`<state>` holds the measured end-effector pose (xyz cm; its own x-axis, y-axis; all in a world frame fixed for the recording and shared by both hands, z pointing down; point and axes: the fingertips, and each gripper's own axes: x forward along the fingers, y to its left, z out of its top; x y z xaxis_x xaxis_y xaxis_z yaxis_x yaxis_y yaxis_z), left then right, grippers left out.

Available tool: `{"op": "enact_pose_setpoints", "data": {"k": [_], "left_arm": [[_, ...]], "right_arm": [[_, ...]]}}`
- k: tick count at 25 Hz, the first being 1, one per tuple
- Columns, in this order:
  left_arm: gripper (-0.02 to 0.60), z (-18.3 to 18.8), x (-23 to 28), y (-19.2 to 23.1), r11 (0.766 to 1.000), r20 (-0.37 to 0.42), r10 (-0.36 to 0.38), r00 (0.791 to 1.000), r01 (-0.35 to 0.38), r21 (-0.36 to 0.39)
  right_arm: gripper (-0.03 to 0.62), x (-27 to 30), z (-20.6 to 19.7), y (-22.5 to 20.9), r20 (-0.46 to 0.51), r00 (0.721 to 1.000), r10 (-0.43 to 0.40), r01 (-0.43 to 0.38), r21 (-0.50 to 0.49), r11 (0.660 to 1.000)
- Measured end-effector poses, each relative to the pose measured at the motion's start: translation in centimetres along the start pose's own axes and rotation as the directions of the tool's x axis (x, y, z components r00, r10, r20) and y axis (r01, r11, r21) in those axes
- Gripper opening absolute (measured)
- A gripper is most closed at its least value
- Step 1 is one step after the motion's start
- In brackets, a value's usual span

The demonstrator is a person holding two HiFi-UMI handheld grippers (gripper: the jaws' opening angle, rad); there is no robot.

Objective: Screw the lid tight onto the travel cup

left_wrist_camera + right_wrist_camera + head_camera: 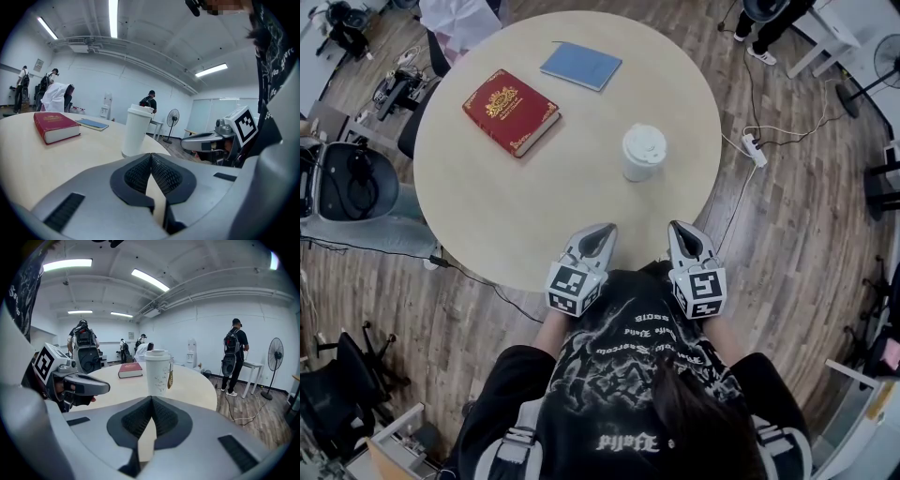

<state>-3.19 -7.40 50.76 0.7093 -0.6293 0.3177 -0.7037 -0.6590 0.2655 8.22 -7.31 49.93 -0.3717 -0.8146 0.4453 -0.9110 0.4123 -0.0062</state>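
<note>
Our left gripper has its jaws pressed together on nothing; in the left gripper view the two ribbed pads meet along a single line. Our right gripper is the same, jaws closed and empty. The two sit side by side, apart from each other, at the near edge of the round wooden table. Their tips point across it and their marker cubes are toward our body.

The travel cup stands upright on the table ahead of both grippers, clear of them and touched by neither. From above it lies beyond the gap between the two tips. In the right gripper view it stands almost straight ahead of the closed jaws, and in the left gripper view just left of their line. Its white lid sits on top of the cup; we cannot tell how tightly.

Farther out and to the left, a red hardback book lies flat. A blue notebook lies near the far edge. Off the table to the right, a white power strip lies on the wood floor.
</note>
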Motion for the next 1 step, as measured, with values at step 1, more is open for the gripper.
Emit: {"op": "enact_pose_setpoints", "data": {"k": [1], "left_arm": [[0.021, -0.07, -0.03, 0.00, 1.000, -0.003, -0.001, 1.000, 0.001, 0.003]], "right_arm": [[0.006, 0.00, -0.04, 0.07, -0.002, 1.000, 0.001, -0.001, -0.001, 1.000]]}}
